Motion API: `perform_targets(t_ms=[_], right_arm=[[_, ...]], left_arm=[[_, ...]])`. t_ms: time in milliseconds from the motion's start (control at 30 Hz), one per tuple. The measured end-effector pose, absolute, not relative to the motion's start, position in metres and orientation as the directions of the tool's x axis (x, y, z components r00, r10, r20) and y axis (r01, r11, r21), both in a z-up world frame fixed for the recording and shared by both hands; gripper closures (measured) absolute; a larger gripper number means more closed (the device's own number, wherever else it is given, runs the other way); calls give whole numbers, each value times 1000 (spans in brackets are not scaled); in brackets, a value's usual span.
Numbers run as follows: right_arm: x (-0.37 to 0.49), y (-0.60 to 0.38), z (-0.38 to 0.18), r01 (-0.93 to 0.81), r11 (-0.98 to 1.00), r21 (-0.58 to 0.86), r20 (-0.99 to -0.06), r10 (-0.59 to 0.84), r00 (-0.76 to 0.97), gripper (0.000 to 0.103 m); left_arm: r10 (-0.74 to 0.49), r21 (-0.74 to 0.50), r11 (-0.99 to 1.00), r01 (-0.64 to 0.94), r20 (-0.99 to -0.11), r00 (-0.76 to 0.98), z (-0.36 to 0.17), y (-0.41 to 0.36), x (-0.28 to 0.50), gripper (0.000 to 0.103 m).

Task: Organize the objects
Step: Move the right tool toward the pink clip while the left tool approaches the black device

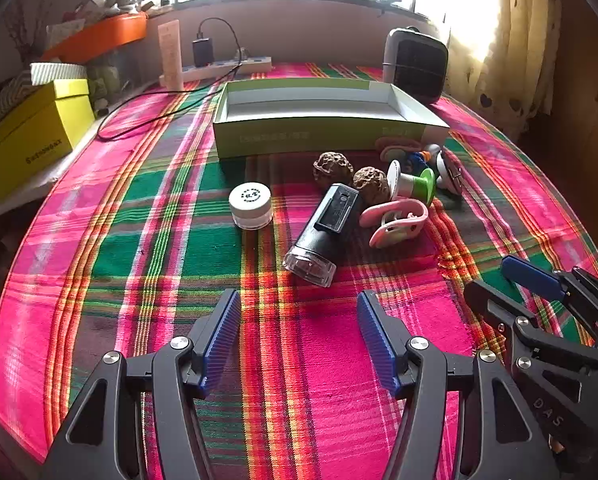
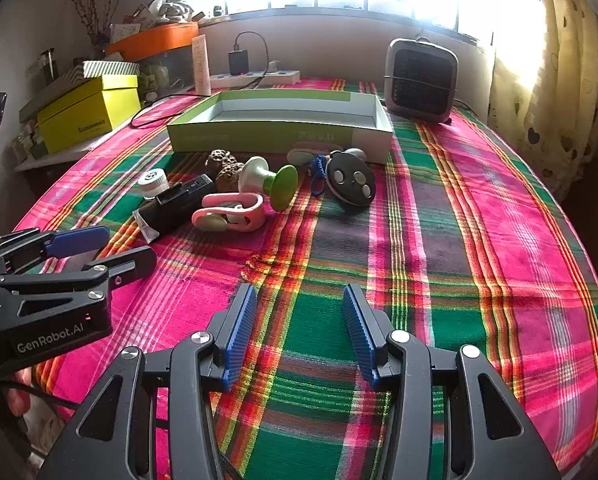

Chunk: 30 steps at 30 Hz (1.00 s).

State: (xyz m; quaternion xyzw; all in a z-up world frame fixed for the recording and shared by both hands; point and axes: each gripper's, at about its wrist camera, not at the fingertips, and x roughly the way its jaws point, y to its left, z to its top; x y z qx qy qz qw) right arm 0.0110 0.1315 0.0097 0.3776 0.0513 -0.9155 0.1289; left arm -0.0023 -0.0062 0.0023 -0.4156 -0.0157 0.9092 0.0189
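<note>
An open, empty green-and-white box (image 1: 323,120) (image 2: 283,126) lies at the back of the plaid table. In front of it lie a small white jar (image 1: 251,205) (image 2: 152,183), a black flashlight (image 1: 323,232) (image 2: 175,206), two brown walnuts (image 1: 349,178) (image 2: 225,168), a pink clip (image 1: 395,220) (image 2: 231,212), a green-and-white spool (image 1: 413,184) (image 2: 271,184) and a dark remote with grey buttons (image 2: 351,180) (image 1: 447,172). My left gripper (image 1: 297,336) (image 2: 103,248) is open and empty, short of the flashlight. My right gripper (image 2: 299,328) (image 1: 499,284) is open and empty over bare cloth.
A yellow box (image 1: 31,136) (image 2: 87,112), an orange tray (image 1: 99,36), a power strip with charger (image 1: 227,64) and a tube (image 1: 171,56) stand at the back left. A small heater (image 1: 417,64) (image 2: 421,80) stands at the back right, by a curtain (image 2: 559,60).
</note>
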Motion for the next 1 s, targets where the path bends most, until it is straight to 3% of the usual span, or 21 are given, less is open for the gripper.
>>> perform_targets(t_ms=[267, 700, 1000], right_arm=[[5, 135, 13, 332, -940, 81, -703, -290, -649, 56], [-26, 103, 30, 557, -828, 64, -710, -430, -558, 56], [-49, 94, 29, 609, -790, 77, -721, -466, -512, 56]], left_arm=[[107, -89, -994, -61, -753, -649, 3, -13, -1, 43], [146, -121, -989, -84, -758, -636, 5, -21, -4, 43], [171, -137, -985, -103, -755, -633, 6, -24, -7, 43]])
